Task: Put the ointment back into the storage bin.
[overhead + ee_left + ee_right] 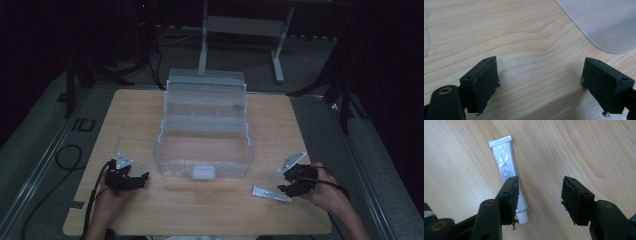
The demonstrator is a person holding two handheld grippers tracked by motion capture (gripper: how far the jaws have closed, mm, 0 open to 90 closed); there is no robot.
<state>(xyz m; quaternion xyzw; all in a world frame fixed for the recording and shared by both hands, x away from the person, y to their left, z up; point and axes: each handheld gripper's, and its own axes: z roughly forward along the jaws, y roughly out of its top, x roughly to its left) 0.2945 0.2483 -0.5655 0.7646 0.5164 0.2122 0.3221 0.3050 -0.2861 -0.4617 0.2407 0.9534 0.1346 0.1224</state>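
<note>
Left gripper point(540, 85) black, blocky jaws with screw holes, brass-ringed pivot behind the pads, right gripper point(539, 197) alike, frayed pads, grey three-cornered plates, trailing black cables

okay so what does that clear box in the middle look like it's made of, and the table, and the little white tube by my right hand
The clear hinged storage box: likely rigid translucent plastic, slightly frosted, since the table shows through its walls.
The pale wooden table: wood or wood-look laminate, matte, with visible grain lines; which of the two is unclear.
The small white squeeze tube: probably soft plastic or laminate foil, glossy, with a flat crimped end and creased, shiny skin.
</note>
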